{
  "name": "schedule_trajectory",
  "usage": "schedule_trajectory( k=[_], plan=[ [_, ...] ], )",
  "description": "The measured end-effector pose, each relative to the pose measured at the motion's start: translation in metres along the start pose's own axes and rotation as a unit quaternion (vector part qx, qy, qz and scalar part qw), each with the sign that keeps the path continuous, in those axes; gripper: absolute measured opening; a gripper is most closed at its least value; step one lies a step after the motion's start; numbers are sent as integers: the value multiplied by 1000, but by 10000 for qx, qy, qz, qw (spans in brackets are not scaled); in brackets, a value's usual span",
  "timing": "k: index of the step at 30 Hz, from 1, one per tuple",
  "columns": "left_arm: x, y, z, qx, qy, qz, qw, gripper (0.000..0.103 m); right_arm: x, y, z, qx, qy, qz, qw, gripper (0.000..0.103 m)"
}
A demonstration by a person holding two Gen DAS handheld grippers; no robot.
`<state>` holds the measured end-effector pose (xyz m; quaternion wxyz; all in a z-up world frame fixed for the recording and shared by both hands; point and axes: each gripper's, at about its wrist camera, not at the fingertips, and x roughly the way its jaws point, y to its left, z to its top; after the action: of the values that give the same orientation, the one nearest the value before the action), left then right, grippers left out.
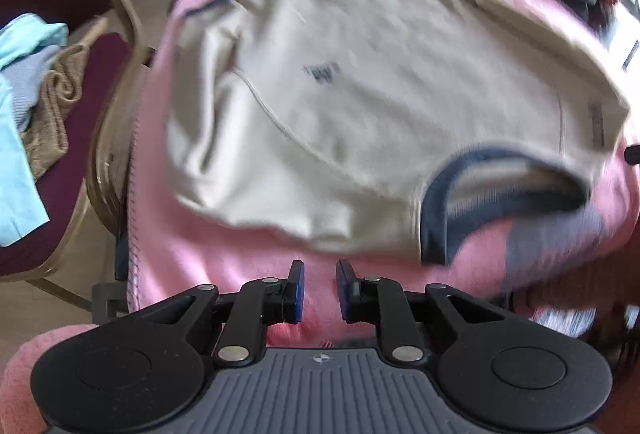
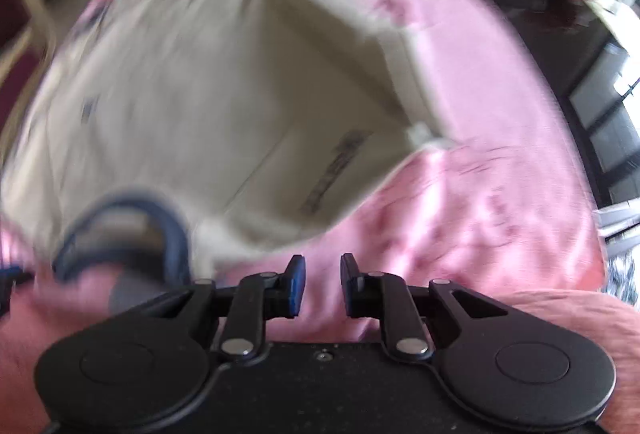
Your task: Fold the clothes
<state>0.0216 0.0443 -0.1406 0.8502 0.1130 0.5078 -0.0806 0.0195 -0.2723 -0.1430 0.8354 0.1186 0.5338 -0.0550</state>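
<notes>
Jaws on left gripper (image 1: 320,290) and right gripper (image 2: 322,284) slightly parted, empty, above pink blanket (image 1: 224,266); cream T-shirt (image 1: 360,94) lies just beyond, navy collar (image 1: 440,202) nearest; risk: pinching blanket along with shirt hem.

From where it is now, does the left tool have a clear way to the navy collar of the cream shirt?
Probably yes. The left tool stands open and empty over the pink blanket, and the navy collar lies just ahead to its right with only bare blanket between them. Motion blur leaves this uncertain.
</notes>
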Motion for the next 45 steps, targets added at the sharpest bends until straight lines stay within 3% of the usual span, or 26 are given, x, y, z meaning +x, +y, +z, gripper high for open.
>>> schedule_trajectory(
  k=[2,5,10,11,14,20,24,27,33,35,38,45],
  plan=[
    [-2,3,8,-225,-157,-36,9996,17,1,-16,8,574,-221,280,9977,21],
    [19,-7,23,-323,-237,-1,9992,17,15,-20,18,965,-187,629,9932,21],
    [34,-32,19,271,33,36,9996,17,41,7,15,298,281,1002,9941,21],
    [31,-35,16,468,29,77,9989,17,42,13,13,81,366,965,9946,21],
    [21,-28,19,454,172,-39,9988,18,35,24,15,-335,468,672,9961,21],
    [-25,2,61,-64,-631,120,9979,18,-31,26,59,-246,-501,1122,9921,22],
    [-50,15,103,-421,-1285,170,9907,18,-66,25,106,83,-1163,1523,9814,27],
    [-46,18,130,-533,-1495,216,9871,19,-69,24,137,311,-1569,1600,9741,32],
    [27,10,168,-575,-1197,374,9904,19,9,7,191,820,-1853,1212,9717,38],
    [55,7,173,-562,-1021,412,9923,19,44,-7,212,1062,-1753,973,9739,37],
    [83,6,182,-638,-769,226,9947,19,96,-31,243,1261,-1481,941,9764,25],
    [107,-4,196,-458,-623,238,9967,19,175,-51,284,1423,-1105,899,9795,26]
  ],
)
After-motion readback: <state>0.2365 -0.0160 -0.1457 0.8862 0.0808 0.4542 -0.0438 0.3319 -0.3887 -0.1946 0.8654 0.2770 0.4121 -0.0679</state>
